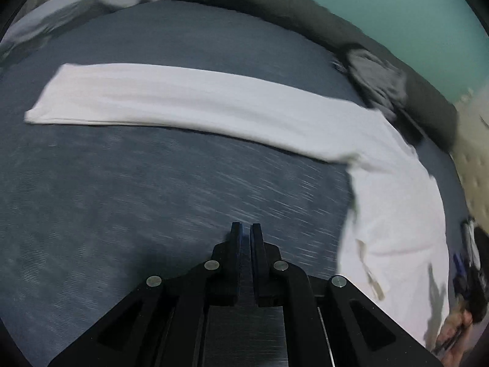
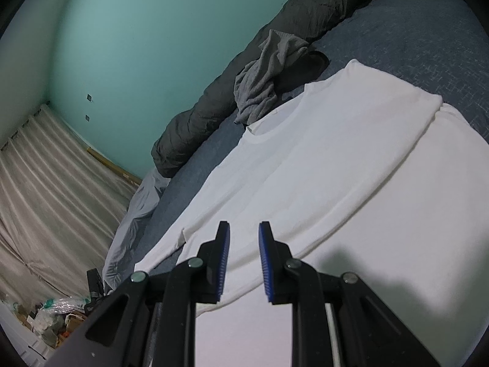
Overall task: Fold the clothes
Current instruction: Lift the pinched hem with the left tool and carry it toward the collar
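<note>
A white long-sleeved shirt (image 1: pixel 397 214) lies flat on the blue-grey bed sheet (image 1: pixel 152 183). One sleeve (image 1: pixel 183 101) stretches straight out to the left across the sheet. My left gripper (image 1: pixel 246 229) hovers over bare sheet below that sleeve, shut, with nothing between its fingers. In the right wrist view the shirt (image 2: pixel 321 168) fills the foreground, collar (image 2: pixel 262 134) toward the wall and a folded band of cloth lying across its body. My right gripper (image 2: pixel 243 229) hangs just above the shirt, its blue pads apart and nothing between them.
A dark grey duvet (image 2: pixel 305 15) is rolled along the far side of the bed by the teal wall. A crumpled grey garment (image 2: pixel 262 82) lies beside the collar. A pale sheet (image 2: pixel 134 208) hangs off the bed's edge, with floor clutter (image 2: pixel 61 312) below a curtain.
</note>
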Motion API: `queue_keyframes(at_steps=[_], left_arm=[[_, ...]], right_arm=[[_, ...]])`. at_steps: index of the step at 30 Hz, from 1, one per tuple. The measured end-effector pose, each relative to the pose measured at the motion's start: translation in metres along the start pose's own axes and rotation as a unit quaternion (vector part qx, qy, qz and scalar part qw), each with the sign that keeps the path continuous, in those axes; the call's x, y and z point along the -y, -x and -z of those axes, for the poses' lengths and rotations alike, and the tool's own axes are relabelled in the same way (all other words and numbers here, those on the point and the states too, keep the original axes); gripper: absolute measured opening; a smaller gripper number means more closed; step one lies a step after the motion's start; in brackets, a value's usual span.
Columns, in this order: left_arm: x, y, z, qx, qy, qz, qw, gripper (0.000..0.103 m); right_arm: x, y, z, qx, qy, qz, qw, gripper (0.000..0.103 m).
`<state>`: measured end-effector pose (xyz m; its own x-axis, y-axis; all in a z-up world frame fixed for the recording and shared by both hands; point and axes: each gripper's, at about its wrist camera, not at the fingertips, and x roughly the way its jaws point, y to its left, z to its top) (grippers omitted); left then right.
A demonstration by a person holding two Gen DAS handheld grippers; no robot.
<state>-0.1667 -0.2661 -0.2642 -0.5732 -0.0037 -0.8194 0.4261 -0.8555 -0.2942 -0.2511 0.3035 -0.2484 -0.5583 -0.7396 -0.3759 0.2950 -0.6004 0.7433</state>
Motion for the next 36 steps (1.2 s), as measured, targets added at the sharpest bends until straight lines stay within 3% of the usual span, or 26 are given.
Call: queue_keyframes(at_steps=[6, 8, 19, 24, 29, 36], left_arm=[[-0.066, 0.018, -0.032, 0.025, 0.063, -0.049, 0.9965, 0.032], [-0.085, 0.018, -0.044, 0.027, 0.081, -0.064, 0.9943, 0.045], [-0.174, 0.012, -0.081, 0.048, 0.174, -0.102, 0.9782, 0.046], [-0.207, 0.008, -0.087, 0.060, 0.214, -0.094, 0.9704, 0.046], [-0.225, 0.001, -0.095, 0.069, 0.222, -0.084, 0.9689, 0.046], [-0.220, -0.014, -0.108, 0.075, 0.204, -0.085, 0.9724, 0.044]], right_arm=[[0.002, -0.002, -0.002, 0.002, -0.008, 0.000, 1.000, 0.019], [0.002, -0.002, -0.003, 0.002, -0.007, 0.000, 1.000, 0.019], [-0.004, -0.002, -0.010, 0.006, 0.005, 0.004, 1.000, 0.019], [-0.004, -0.007, -0.007, -0.005, 0.008, 0.007, 1.000, 0.024], [-0.011, -0.006, -0.006, -0.003, 0.023, 0.011, 1.000, 0.024], [-0.011, -0.011, -0.003, -0.010, 0.034, 0.019, 0.999, 0.025]])
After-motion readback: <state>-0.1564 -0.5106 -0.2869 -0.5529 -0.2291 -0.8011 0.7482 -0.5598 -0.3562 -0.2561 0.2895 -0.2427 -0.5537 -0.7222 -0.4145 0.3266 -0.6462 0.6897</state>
